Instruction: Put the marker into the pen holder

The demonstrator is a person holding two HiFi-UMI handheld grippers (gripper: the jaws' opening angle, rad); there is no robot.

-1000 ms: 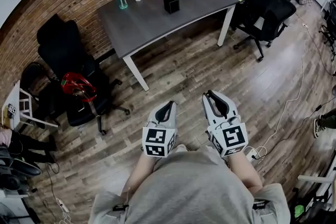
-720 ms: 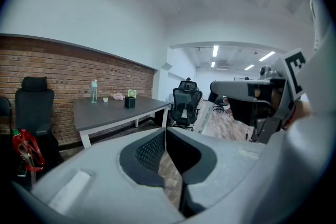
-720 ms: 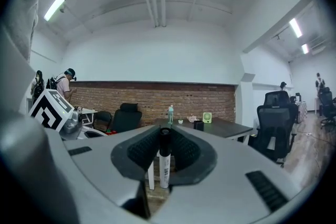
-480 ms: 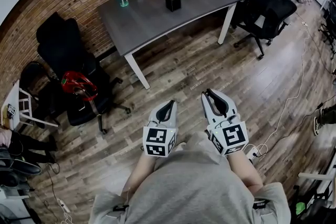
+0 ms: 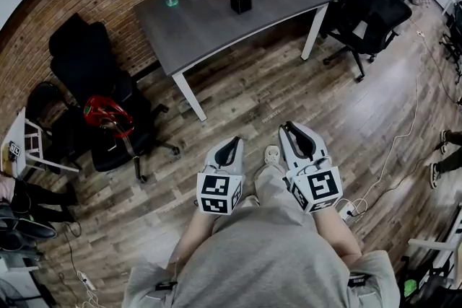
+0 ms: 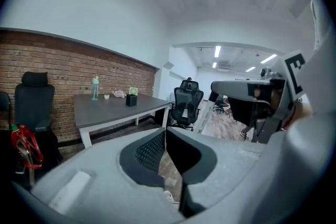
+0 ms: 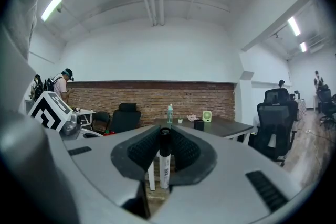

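marker held in right gripper — pen holder on desk

Bare floor ahead, chairs flanking table

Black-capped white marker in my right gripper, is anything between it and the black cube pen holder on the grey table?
Nothing visible. The right gripper holds the black-capped white marker, and only bare wooden floor lies between it and the dark grey table, where the black cube pen holder stands unobstructed.
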